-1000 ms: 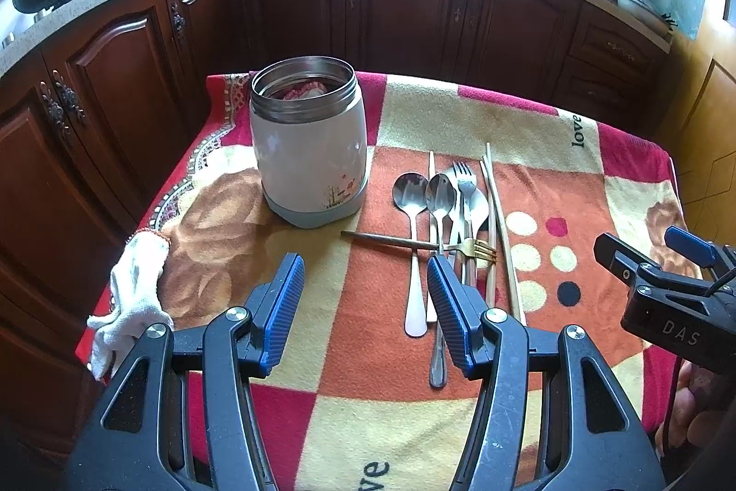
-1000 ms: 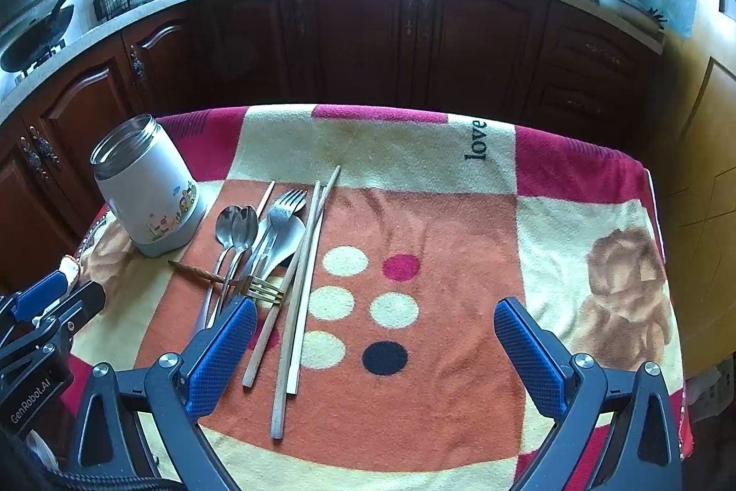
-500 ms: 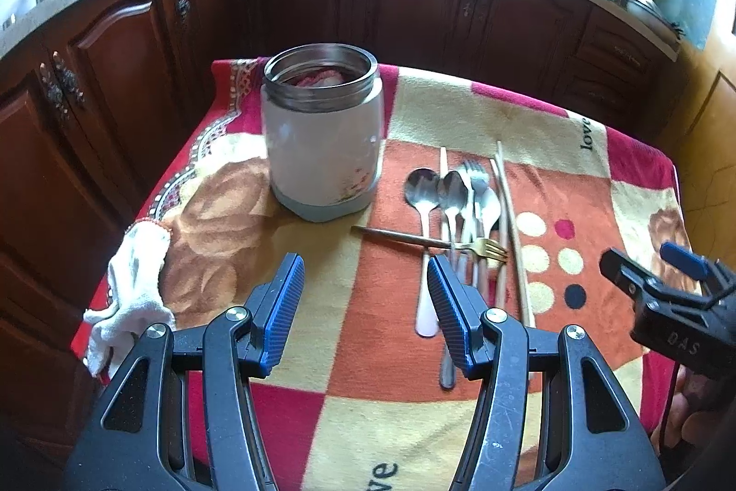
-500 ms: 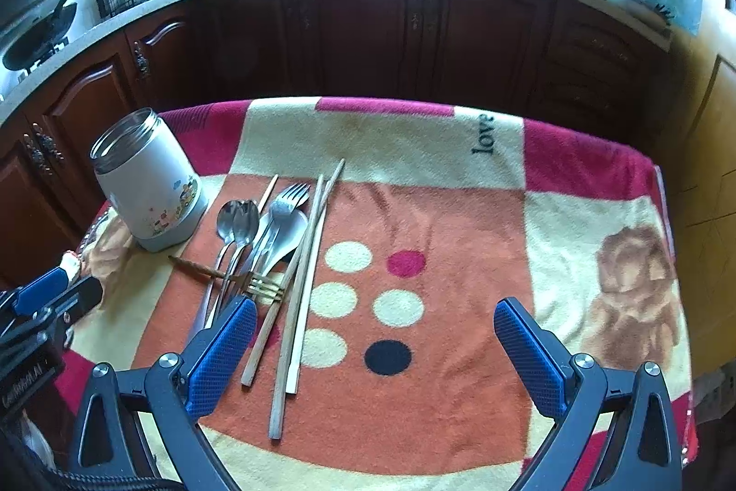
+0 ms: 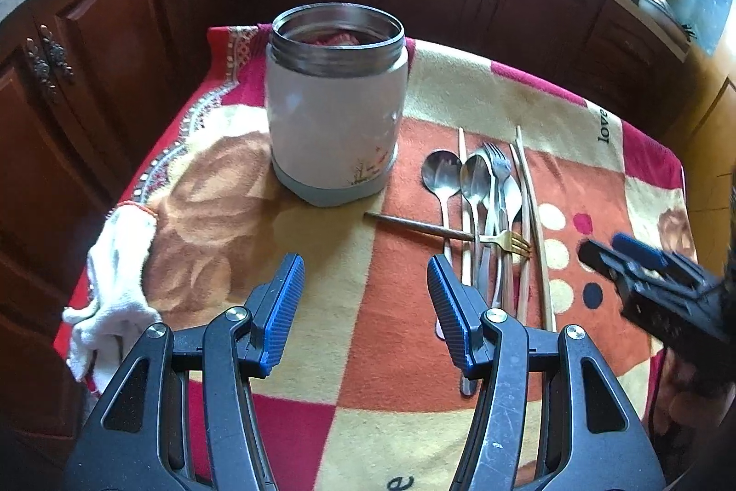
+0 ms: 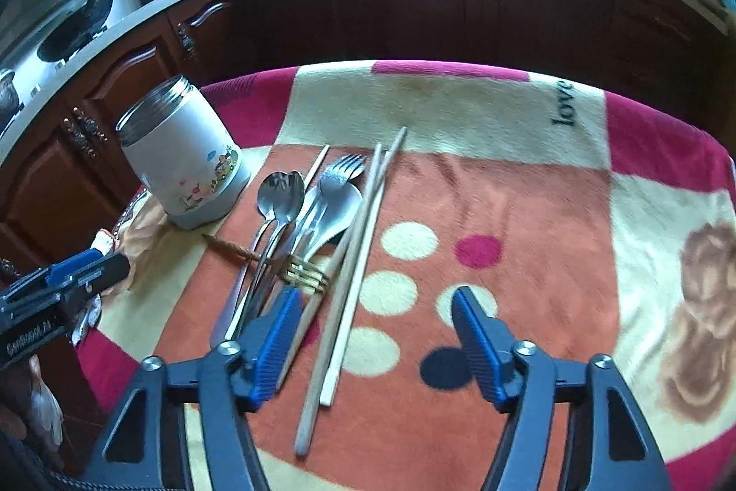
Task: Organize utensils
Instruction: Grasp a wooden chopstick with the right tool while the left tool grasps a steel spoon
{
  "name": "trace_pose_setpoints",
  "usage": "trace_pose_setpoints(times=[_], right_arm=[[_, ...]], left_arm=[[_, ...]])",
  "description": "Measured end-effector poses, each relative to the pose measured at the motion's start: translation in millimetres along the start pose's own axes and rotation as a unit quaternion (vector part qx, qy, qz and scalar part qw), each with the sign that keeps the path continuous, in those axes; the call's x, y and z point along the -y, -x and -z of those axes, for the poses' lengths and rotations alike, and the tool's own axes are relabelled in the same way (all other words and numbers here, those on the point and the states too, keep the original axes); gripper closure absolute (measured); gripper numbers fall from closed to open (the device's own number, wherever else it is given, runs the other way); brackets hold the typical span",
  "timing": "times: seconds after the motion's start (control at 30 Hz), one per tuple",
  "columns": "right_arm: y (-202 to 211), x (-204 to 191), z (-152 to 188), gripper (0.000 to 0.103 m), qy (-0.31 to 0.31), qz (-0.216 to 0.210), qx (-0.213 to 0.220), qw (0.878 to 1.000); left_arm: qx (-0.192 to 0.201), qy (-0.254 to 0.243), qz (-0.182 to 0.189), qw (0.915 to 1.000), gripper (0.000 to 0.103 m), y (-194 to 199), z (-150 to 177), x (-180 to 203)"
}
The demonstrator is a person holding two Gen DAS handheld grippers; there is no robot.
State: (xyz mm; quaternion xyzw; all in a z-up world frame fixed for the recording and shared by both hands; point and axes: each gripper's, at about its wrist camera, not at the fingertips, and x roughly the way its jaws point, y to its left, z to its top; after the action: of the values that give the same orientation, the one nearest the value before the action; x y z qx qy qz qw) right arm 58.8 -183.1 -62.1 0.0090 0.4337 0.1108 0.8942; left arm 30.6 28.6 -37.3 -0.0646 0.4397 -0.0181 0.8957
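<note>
Utensils beside one jar (image 5: pixel 336 109): perhaps three spoons (image 5: pixel 441 173), two forks (image 6: pixel 301 272), four chopsticks (image 6: pixel 363 242); both hand-held grippers (image 5: pixel 365 307) (image 6: pixel 375 346) agape, empty.

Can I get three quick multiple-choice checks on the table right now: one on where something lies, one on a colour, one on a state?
1. Where does the gold fork lie?
A. inside the jar
B. crosswise over the silver utensil handles
C. on the white cloth

2. What colour are the pads of the right gripper?
A. blue
B. red
C. green

3. What state is the jar in?
A. lidded
B. tipped over
C. upright and open

Answers: 1 B, its tines point toward the chopsticks across the spoon handles. 2 A, both pads show blue ribbing. 3 C, its steel rim is uncovered and it stands on its base.
</note>
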Motion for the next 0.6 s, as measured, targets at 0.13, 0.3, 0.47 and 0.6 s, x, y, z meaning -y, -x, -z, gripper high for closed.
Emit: trace_pose_setpoints(times=[0.13, 0.3, 0.47, 0.6], right_arm=[[-19, 6, -16, 0.049, -0.004, -0.014, -0.019, 1.0], [-49, 19, -41, 0.063, -0.028, -0.043, -0.037, 0.998], [-74, 20, -58, 0.067, -0.035, -0.061, -0.054, 0.996], [-94, 21, -62, 0.083, -0.041, -0.066, -0.072, 0.994]], left_arm=[[-0.003, -0.011, 0.014, 0.9998, 0.047, -6, -3, 8], [-0.017, -0.021, 0.04, 0.9988, 0.047, -17, -10, 19], [-0.024, -0.036, 0.055, 0.9976, 0.048, -28, -23, 34], [-0.034, -0.048, 0.06, 0.9964, 0.048, -40, -34, 44]])
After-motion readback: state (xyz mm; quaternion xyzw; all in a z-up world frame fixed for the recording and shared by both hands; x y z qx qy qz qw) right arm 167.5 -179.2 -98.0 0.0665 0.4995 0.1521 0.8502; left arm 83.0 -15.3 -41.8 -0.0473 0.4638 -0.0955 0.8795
